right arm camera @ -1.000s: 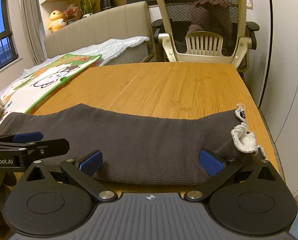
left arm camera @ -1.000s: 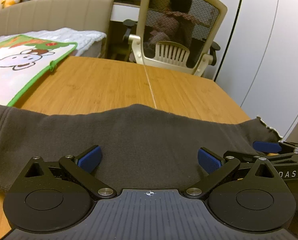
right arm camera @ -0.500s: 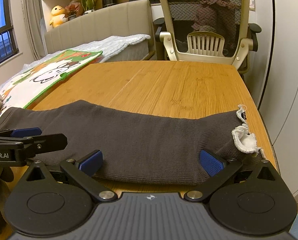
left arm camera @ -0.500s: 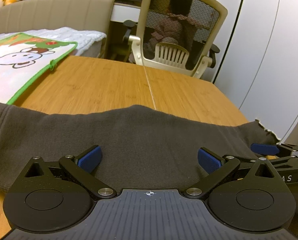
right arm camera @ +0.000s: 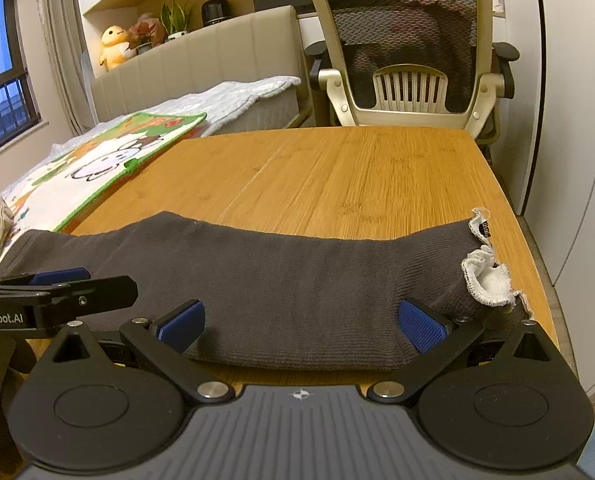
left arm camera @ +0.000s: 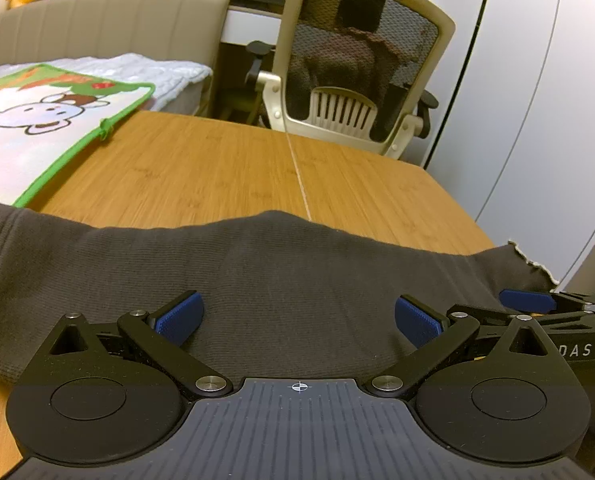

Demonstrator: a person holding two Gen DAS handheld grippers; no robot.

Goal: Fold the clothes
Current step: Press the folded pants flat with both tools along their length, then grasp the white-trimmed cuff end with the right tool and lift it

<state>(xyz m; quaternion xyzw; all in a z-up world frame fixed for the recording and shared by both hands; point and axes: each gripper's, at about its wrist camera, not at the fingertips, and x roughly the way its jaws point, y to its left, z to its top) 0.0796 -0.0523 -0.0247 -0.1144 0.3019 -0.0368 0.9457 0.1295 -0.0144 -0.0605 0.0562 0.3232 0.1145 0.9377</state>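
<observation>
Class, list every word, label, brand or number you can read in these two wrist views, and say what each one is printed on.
"enRobot.AI" (cut off at the picture's edge): on the left gripper, seen in the right wrist view.
"DAS" (start hidden): on the right gripper, seen in the left wrist view.
Small dark tag at the end of the dark grey garment: too small to read.
Cartoon mat: pictures only, no readable words.

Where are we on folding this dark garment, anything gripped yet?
Looks partly done: the dark garment lies as a long band across the wooden table. In hand: nothing; left gripper and right gripper are open at its near edge. Left: grasp that edge and fold again.
</observation>
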